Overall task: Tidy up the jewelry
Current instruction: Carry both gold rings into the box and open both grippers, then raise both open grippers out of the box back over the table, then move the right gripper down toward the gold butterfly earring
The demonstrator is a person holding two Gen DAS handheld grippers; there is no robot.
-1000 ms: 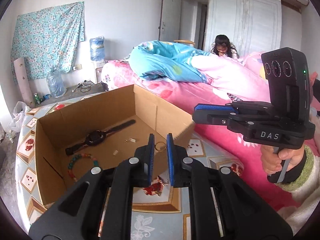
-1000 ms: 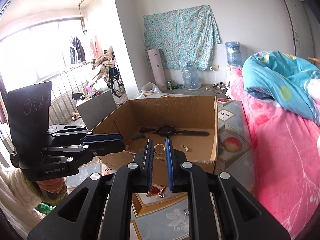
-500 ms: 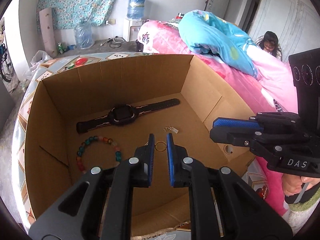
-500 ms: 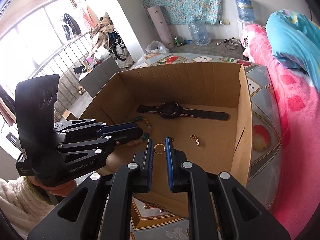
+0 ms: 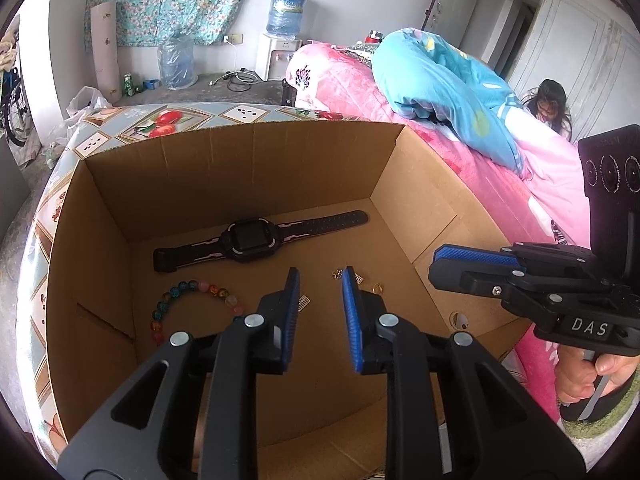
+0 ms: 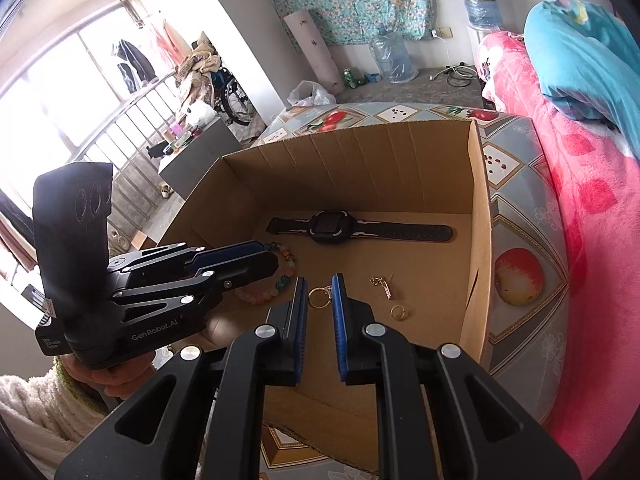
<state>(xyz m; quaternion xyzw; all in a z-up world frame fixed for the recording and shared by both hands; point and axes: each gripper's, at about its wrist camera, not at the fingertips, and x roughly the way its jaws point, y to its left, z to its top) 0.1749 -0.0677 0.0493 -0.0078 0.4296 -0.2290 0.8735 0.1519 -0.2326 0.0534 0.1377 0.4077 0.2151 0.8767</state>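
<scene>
Both grippers now hang over the open brown cardboard box (image 5: 248, 168), which a second ago lay farther ahead of them. The left gripper (image 5: 320, 292) has just been opening: it dropped the thin gold ring it held a moment ago, and its blue pads stand narrowly apart with nothing between them. The right gripper (image 6: 320, 294) pinches a thin gold ring (image 6: 319, 297). On the box floor lie a black wristwatch (image 5: 256, 240), a coloured bead bracelet (image 5: 188, 300), a small gold ring (image 6: 399, 313) and a gold chain piece (image 6: 383, 285).
</scene>
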